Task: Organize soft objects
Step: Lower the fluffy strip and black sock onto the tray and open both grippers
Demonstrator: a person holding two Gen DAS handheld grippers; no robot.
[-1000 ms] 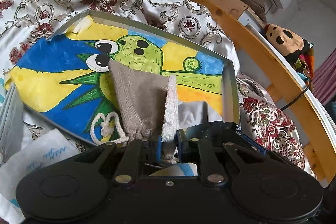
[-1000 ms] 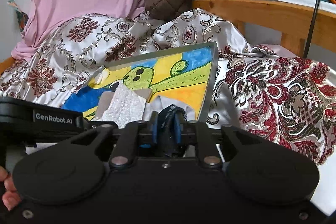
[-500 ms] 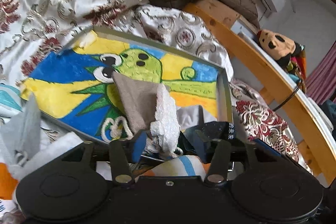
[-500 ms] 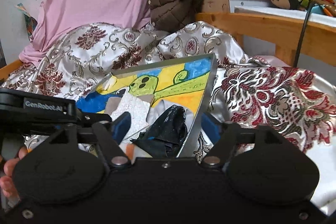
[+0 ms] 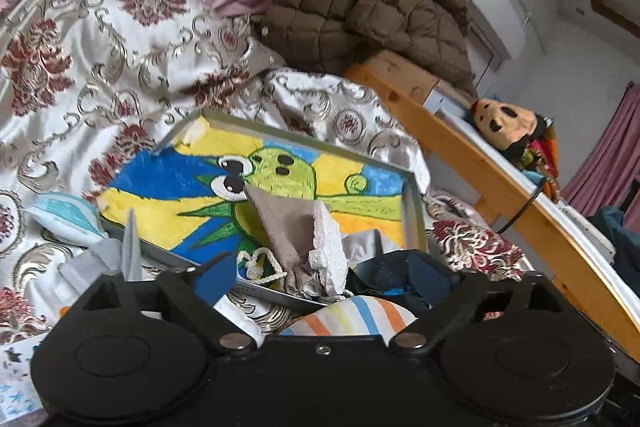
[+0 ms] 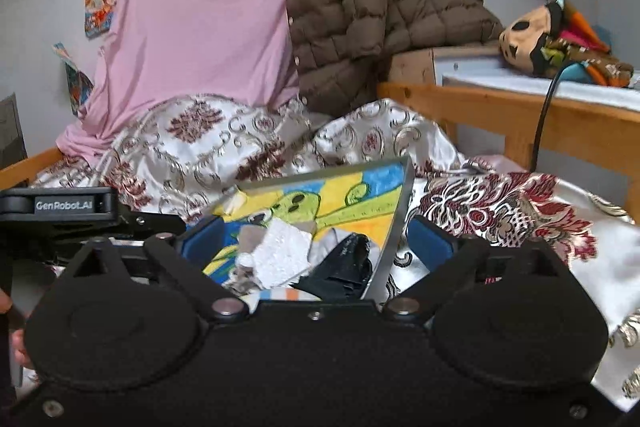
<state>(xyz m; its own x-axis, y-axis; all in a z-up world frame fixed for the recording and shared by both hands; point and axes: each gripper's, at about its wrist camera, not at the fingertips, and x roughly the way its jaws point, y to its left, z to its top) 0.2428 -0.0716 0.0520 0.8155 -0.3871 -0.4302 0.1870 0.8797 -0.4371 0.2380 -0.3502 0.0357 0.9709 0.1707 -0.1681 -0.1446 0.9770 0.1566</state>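
A metal tray (image 5: pixel 416 219) painted with a green cartoon creature lies tilted on the bed. In it sit a grey-brown drawstring pouch (image 5: pixel 280 227), a white fluffy cloth (image 5: pixel 328 255), a grey cloth (image 5: pixel 360 239) and a black cloth (image 6: pixel 344 263). A striped cloth (image 5: pixel 352 319) lies at the tray's near edge. My left gripper (image 5: pixel 320 263) is in front of the pouch and white cloth (image 6: pixel 280 255), jaws opening wide, pads touching nothing. My right gripper (image 6: pixel 316 243) is in front of the black cloth, jaws also opening, nothing pressed between them.
A floral satin bedspread (image 5: pixel 100 67) covers the bed, with a pink sheet (image 6: pixel 192 27) and a brown quilted jacket (image 6: pixel 360 7) piled behind. A wooden rail (image 5: pixel 480 179) with a plush toy (image 5: pixel 508 127) and a black cable (image 6: pixel 540 123) runs on the right. Loose cloths (image 5: pixel 68 215) lie left of the tray.
Both grippers were shut, the left on the white cloth and the right on the black cloth. Both have let go, spread wide, and drawn back and up from the tray.
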